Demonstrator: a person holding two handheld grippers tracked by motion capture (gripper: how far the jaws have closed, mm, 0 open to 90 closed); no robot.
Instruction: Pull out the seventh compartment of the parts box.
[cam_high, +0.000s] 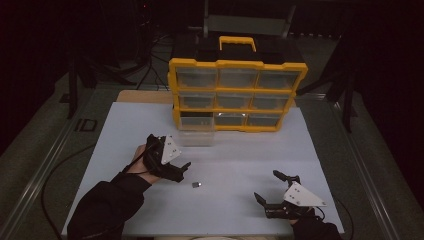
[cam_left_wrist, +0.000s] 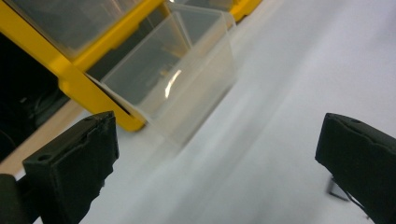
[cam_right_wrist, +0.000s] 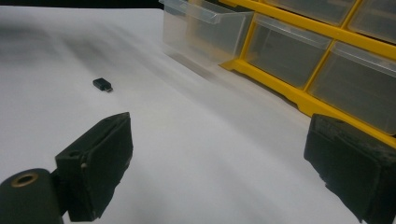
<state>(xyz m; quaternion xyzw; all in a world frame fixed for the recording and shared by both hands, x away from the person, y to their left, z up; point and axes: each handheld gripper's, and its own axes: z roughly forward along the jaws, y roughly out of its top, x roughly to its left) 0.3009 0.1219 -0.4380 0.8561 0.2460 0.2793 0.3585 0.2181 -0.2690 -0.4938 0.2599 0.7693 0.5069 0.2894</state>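
Gaping left gripper (cam_left_wrist: 217, 163) fingers, nothing held

**Black grippers, grey plates, dark sleeves**

Both forearms wear black sleeves. The left gripper (cam_high: 176, 169) is black, with a pale grey three-cornered plate on top that carries a few small dark dots. The right gripper (cam_high: 270, 189) is black too and bears the same grey plate with dots. Seen close, each gripper's jaws are thick matte black blocks with scuffed, chipped edges and a small round hole. A brass-coloured ring sits at the right gripper's base.
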